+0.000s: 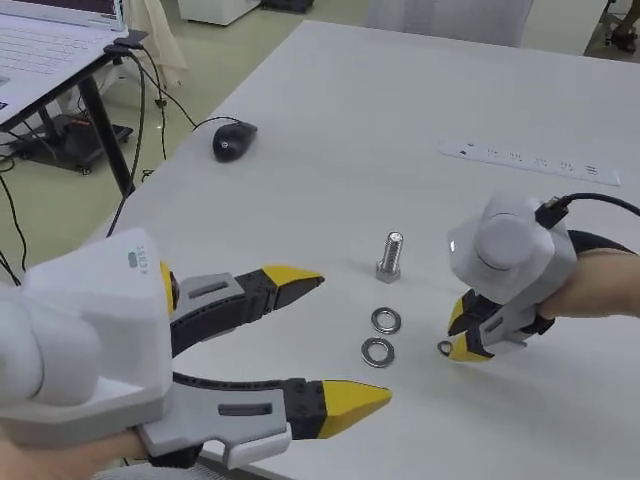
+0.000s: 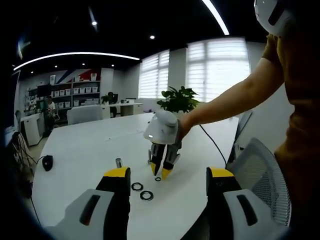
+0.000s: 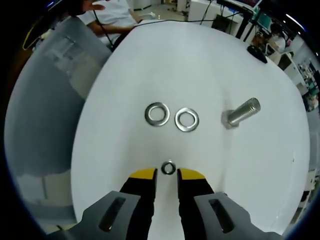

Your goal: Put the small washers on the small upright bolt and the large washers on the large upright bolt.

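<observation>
Head view looks down on a white table (image 1: 330, 110) where the large bolt (image 1: 390, 256) stands on its hex head with the threaded shank pointing straight up, its long axis upright. Just nearer the person, two large washers (image 1: 386, 320) lie flat on the table side by side, close together but apart from the bolt, their holes facing up. To their right a small washer (image 1: 445, 348) also lies flat, right at the yellow tips of the right gripper (image 1: 462, 334), which points steeply down at the table. Right gripper view shows that gripper (image 3: 168, 175) with its jaws a narrow gap apart and the small washer (image 3: 168, 167) lying just ahead of the gap, not pinched; beyond it lie the two large washers (image 3: 157, 114) and the large bolt (image 3: 242, 112), which here appears slanted toward the upper right. Nearest the camera in the head view, the left gripper (image 1: 354, 338) hovers above the table edge with its jaws spread wide and holding nothing, the tips aimed toward the washers. Left gripper view has the same wide gap between its tips (image 2: 169, 175), with the right gripper (image 2: 162, 171) beyond, tips down over the small washer (image 2: 158, 178). A black mouse (image 1: 234, 140) and a white power strip (image 1: 530, 160) lie farther off on the table.
</observation>
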{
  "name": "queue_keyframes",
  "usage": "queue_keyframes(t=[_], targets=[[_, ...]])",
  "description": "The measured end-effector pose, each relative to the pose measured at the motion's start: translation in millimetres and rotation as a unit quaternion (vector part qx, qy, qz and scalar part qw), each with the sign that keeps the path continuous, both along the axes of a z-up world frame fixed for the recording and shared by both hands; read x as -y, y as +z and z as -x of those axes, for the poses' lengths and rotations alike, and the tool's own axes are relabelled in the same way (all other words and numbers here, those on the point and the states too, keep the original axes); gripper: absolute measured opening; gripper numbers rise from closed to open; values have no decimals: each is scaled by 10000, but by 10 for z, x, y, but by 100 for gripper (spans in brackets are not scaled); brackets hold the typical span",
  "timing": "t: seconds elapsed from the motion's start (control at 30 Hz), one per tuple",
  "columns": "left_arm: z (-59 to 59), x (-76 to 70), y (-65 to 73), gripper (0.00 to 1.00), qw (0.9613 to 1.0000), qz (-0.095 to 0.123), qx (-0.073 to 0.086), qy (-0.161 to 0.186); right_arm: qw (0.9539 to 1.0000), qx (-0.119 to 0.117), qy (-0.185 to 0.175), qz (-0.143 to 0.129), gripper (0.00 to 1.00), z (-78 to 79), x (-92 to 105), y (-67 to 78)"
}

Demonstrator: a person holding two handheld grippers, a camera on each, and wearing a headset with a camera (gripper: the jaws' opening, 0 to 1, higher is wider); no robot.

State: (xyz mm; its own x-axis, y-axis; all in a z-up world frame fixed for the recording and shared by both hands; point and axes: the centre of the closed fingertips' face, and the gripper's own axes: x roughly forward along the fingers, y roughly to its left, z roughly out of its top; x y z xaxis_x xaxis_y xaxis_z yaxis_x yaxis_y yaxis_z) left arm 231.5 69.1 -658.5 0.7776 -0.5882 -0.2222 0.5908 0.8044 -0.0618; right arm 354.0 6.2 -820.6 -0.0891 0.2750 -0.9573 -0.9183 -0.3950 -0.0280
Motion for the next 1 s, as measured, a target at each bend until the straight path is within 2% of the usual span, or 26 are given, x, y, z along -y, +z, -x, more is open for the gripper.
queue_keyframes(t=[0.27, 0.5, 1.0], targets=[[-43, -20, -24, 60, 10000, 6, -30, 23, 10000, -58, 0, 75, 18, -24, 1, -83], [-80, -10, -68, 60, 10000, 20, -77, 30, 9999, -114, -13, 39, 18, -15, 4, -70], [-119, -8, -57, 60, 10000, 56, -49, 35, 9999, -38, 82, 45, 16, 10, 13, -64]])
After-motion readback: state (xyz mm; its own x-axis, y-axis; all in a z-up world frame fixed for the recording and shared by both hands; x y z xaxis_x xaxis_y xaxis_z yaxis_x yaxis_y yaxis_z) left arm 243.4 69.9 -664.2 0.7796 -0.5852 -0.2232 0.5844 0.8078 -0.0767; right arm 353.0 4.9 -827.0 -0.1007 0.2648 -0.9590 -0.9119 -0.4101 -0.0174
